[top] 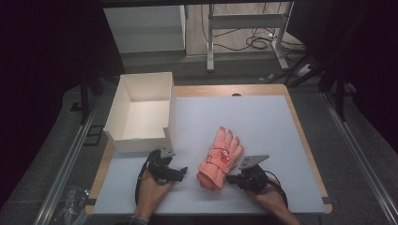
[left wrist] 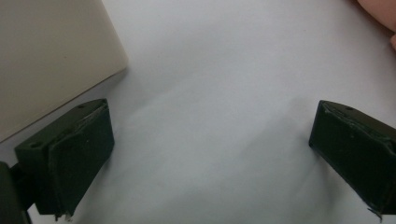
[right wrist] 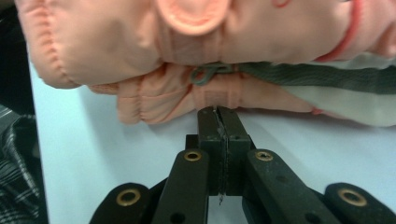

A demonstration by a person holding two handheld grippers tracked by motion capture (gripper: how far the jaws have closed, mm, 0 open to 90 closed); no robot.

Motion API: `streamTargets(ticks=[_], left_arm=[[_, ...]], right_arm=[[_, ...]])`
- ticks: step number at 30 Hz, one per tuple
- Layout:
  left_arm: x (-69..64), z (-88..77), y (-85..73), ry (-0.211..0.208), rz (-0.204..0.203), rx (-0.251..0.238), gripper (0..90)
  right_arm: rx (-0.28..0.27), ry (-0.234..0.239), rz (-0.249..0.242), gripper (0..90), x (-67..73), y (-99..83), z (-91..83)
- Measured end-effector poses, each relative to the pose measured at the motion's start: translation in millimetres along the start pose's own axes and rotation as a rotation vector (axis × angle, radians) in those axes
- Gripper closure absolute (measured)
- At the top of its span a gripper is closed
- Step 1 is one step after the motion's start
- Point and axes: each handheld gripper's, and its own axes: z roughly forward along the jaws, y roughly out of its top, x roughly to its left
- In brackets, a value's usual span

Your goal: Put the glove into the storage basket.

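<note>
Dark room, wooden bench topped with a pale blue mat. White open box sits at the mat's far left corner. Pink glove lies flat mid-mat, fingers pointing away, cuff toward the person. Right gripper: jaws pressed together, nothing between them, tips right at the glove's cuff edge; contact unclear. Left gripper: jaws wide apart over bare mat, just beside the box, glove off to its side.

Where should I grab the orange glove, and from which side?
Probably the cuff of the orange glove: it is the thick bunched end nearest the right gripper, whose jaws are shut just before it. Open them and come in low from that near-right side.
</note>
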Motion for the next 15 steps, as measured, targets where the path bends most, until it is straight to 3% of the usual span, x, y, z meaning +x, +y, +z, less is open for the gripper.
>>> streamTargets(ticks=[15], left_arm=[[0.2,-0.1,0.0,0.0,0.002,0.001,0.3]], right_arm=[[-0.009,-0.037,0.012,88.6,-6.9,14.5,13.8]])
